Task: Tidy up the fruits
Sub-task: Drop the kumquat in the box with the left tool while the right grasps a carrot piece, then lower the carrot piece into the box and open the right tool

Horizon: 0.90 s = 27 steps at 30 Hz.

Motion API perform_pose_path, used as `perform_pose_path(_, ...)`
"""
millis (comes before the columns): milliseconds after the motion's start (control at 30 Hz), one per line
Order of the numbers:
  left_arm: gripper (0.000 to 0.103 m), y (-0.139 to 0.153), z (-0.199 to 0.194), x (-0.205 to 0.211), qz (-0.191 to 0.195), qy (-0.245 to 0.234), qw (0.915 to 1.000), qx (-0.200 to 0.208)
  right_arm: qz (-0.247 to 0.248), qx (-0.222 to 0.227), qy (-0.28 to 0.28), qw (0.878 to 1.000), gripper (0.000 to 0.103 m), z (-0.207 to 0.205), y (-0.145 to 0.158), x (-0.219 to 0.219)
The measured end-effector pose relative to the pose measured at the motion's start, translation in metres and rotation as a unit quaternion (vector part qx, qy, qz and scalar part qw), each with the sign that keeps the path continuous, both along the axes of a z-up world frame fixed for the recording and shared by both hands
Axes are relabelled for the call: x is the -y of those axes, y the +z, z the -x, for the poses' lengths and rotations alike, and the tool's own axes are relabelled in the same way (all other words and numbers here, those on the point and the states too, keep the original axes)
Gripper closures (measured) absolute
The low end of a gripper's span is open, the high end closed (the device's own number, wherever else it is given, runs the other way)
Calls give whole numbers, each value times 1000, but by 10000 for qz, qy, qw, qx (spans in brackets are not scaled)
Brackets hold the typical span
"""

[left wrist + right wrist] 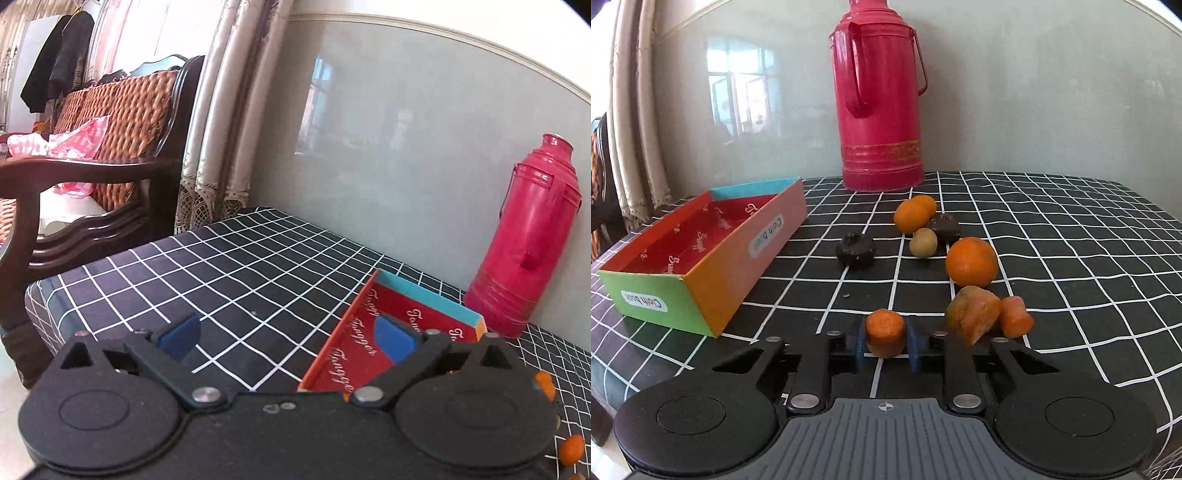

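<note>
My right fingers [885, 341] are clamped on a stubby carrot chunk [885, 332], cut face orange and ringed, near the tabletop's [1071, 236] front edge. Two more carrot pieces [975, 314] lie just beside it, with oranges [971, 262] behind. My left fingers [286, 338] stand wide apart, holding nothing, over the empty colourful box [354, 354] toward the tabletop's left edge.

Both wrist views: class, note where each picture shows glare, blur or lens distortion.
Left wrist view: the wall panel mirrors a window, the gripper body at the bottom is soft, and the panel's top edge bows. Right wrist view: the same window glare shows left of the red flask; the tablecloth grid curves toward the edges.
</note>
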<state>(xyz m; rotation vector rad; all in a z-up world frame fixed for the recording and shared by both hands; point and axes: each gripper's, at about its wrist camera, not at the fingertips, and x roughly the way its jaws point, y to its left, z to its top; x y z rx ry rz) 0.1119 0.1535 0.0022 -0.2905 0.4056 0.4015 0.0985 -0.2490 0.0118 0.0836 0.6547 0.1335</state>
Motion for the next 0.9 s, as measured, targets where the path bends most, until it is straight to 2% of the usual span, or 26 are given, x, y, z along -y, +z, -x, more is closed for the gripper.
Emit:
perform_pose_path(133,7,-2,2,-10,117,132,9998,-26,-193,382,377,9984,80,3,18,-15)
perform_pose_path(233,7,-3,4,-16,206,236,9995,-43,-508,670,853,9928,80,-3,34,-35)
perform_pose_path(333,7,-5,6,-21,211,321,9992,-63,-610,813,1277,9866,80,-15,42,-63)
perform_pose_path(500,7,-7,8,-28,176,393,9990,-105,-508,696,1862,9787,80,-32,33,-108)
perform_pose_path(633,7,-7,10,-30,180,434,9989,-91,-380,577,1987,9776,79,-36,23,-125)
perform_pose_path(700,7,-8,9,-30,161,426,9989,-103,-357,563,2003,9775,75,-36,21,-127)
perform_pose_path(767,7,-8,8,-28,154,411,9990,-112,-380,629,1904,9790,43,-36,22,-123)
perform_pose_path(833,7,-8,7,-25,176,362,9991,-104,-438,852,1686,9810,36,-31,29,-113)
perform_pose_path(900,7,-6,6,-19,140,275,9995,-83,-387,1023,1480,9829,35,-28,37,-100)
